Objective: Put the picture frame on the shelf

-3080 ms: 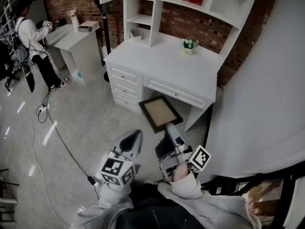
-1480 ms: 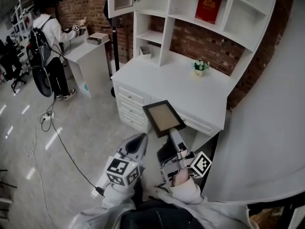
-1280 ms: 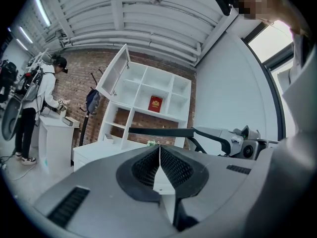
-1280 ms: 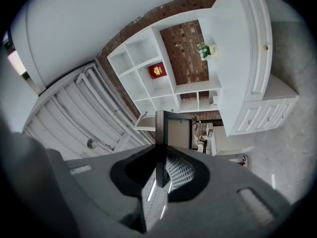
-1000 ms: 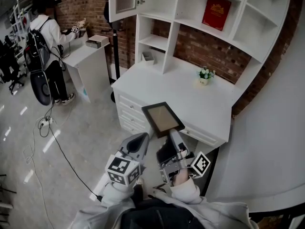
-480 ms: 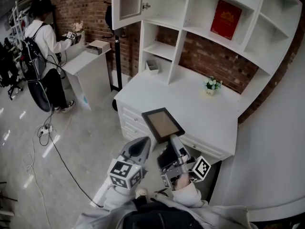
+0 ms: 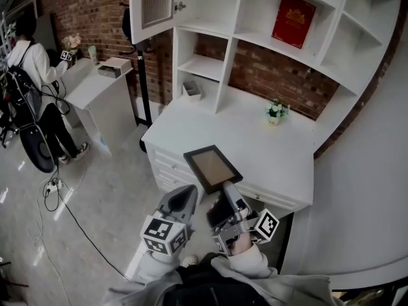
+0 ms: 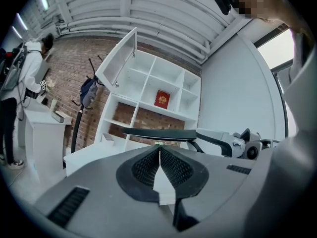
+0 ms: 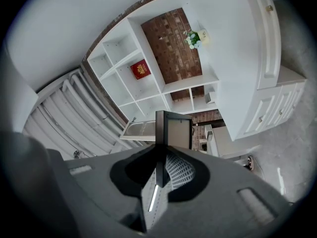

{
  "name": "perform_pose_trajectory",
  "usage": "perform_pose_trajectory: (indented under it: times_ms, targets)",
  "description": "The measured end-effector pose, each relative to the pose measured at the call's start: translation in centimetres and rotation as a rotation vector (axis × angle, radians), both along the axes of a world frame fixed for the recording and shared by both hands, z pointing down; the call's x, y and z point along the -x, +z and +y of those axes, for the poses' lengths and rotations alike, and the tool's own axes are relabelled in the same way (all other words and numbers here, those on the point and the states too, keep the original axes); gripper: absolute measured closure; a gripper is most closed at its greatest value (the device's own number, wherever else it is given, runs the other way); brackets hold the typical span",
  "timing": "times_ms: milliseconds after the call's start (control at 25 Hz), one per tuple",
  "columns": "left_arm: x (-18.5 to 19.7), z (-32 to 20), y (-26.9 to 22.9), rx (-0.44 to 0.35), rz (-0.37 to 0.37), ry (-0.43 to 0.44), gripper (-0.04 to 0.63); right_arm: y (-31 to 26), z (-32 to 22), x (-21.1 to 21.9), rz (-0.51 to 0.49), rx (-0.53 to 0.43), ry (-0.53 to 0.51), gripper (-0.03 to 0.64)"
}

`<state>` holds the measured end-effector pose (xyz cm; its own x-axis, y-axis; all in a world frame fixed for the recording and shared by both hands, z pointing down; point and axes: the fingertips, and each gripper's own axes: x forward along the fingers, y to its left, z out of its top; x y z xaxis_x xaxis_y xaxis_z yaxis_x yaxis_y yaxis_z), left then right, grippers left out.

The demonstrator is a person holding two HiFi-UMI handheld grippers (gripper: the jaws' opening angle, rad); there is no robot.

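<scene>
A dark-rimmed picture frame [image 7: 212, 168] with a tan panel hangs over the front edge of the white desk [image 7: 255, 142]. My right gripper [image 7: 227, 187] is shut on its near edge. In the right gripper view the frame [image 9: 177, 130] stands out from between the pads, and the gripper [image 9: 161, 168] points up at the white shelf unit [image 9: 148, 88]. The shelf unit [image 7: 248, 30] rises behind the desk. My left gripper [image 7: 185, 197] is beside the right one, shut and empty [image 8: 159, 150]. It sees the frame [image 8: 158, 133] edge-on.
A red book [image 7: 292, 20] stands in an upper compartment and a small potted plant [image 7: 275, 111] sits on the desk. A cabinet door [image 7: 153, 5] hangs open at the upper left. A person [image 7: 29, 69] stands at a side table, and a cable [image 7: 60, 199] crosses the floor.
The desk and shelves have come nearer and lower in the head view. The frame, still in my right gripper, has gone from before the drawers to over the desk's front edge.
</scene>
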<state>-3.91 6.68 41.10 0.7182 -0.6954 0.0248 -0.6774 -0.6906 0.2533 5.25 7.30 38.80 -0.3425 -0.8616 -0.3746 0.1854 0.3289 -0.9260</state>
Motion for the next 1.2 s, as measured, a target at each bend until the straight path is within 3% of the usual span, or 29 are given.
perform_pose_trajectory:
  times_ms: [680,1200]
  targets:
    - [0.4,-1.4,1.9,0.055,-0.014,-0.006,0.591,1.4,-1.6,-0.2,0.007,0.025,0.001,0.56]
    - [-1.9,-9.3,2.5,0.056,-0.021,0.008,0.589,1.9,-9.3,-1.9,0.005,0.016,-0.007,0.56]
